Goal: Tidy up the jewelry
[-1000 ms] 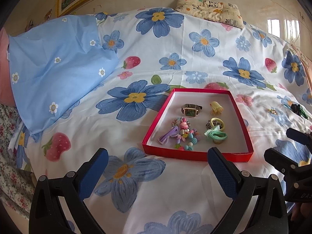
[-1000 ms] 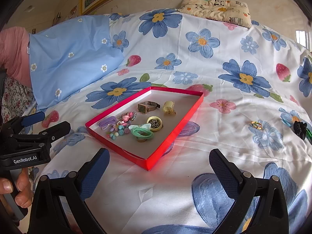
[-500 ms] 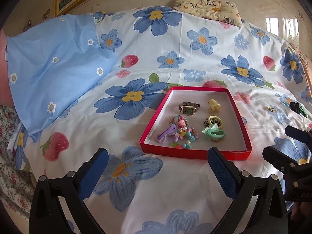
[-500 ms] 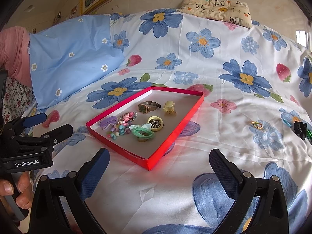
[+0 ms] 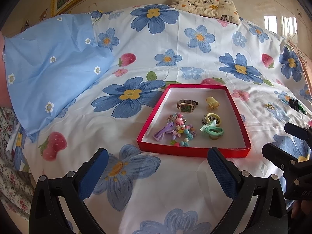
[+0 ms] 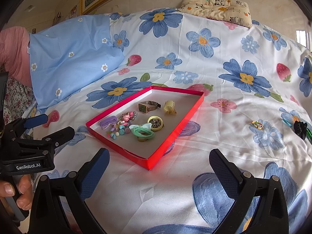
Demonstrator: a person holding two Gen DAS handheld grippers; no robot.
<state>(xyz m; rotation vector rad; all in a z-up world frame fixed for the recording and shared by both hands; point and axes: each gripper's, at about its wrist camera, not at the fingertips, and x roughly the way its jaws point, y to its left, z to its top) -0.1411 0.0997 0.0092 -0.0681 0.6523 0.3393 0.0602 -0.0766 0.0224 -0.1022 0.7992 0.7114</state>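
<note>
A red tray (image 5: 148, 124) (image 6: 175, 128) lies on the flowered bedsheet. It holds a watch (image 5: 186, 105) (image 6: 148, 106), a yellow claw clip (image 5: 212, 102), a beaded bracelet (image 5: 181, 130) (image 6: 122, 124), a purple clip (image 5: 162, 131), a green hair tie (image 5: 212, 130) (image 6: 143, 132) and a yellow ring box (image 5: 213, 118). Outside the tray, to the right, lie a small gold piece (image 5: 270, 106) (image 6: 257, 124) and a black clip (image 5: 294, 104) (image 6: 300, 129). My left gripper (image 5: 158, 169) is open and empty, just short of the tray's near edge. My right gripper (image 6: 159, 169) is open and empty near the tray's corner.
A light blue pillow (image 5: 50, 72) lies at the left. A panda-print pillow (image 5: 206, 5) sits at the far edge by the wall. The bed's left edge drops to a floral sheet (image 5: 11, 175). A blue hair tie (image 6: 286, 121) lies beside the black clip.
The left gripper has drifted slightly, so the tray sits a little lower-left in its view. The right view has barely changed. Both grippers stay open.
</note>
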